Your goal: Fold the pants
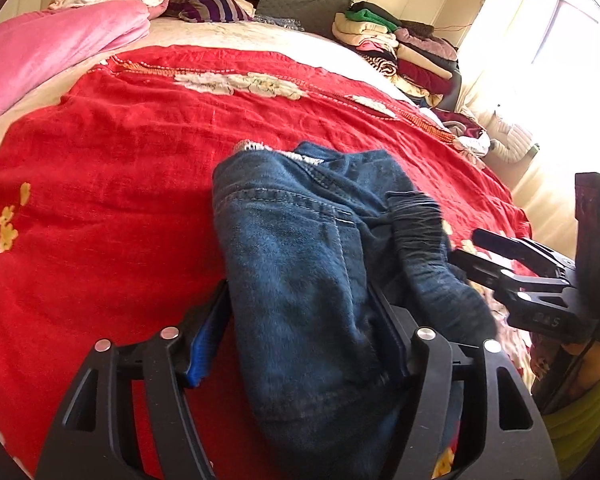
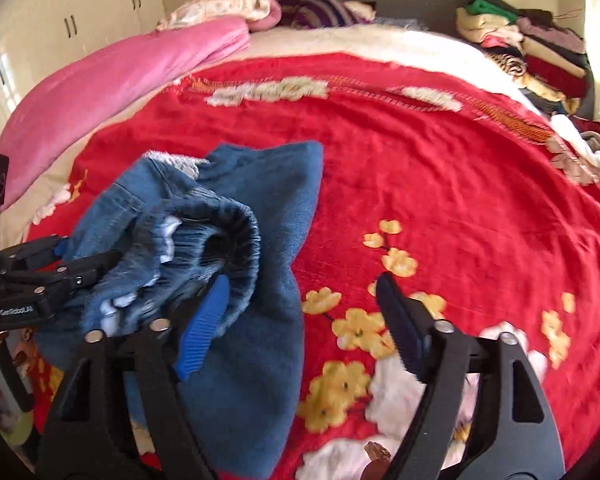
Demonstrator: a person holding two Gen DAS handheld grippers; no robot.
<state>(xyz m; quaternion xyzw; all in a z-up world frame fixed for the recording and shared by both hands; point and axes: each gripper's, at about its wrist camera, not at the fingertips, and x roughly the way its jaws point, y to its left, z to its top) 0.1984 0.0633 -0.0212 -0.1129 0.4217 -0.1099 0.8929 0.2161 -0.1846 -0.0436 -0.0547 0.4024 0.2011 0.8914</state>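
The pants (image 1: 300, 264) are lying bunched on the red blanket (image 1: 112, 184), between the released jaws of the left gripper (image 1: 300, 332). The right gripper (image 2: 300, 320) is also standing open just beside them, its left pad (image 2: 204, 320) at the waistband. A clothes pile (image 1: 400, 48) is sitting far ahead.

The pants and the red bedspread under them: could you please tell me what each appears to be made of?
The pants look like blue denim: faded matte weave, pale topstitched seams, with a gathered elastic waistband. The red bedspread seems a soft napped or plush fabric, crinkled, with woven flower patterns; the exact fibre is unclear.
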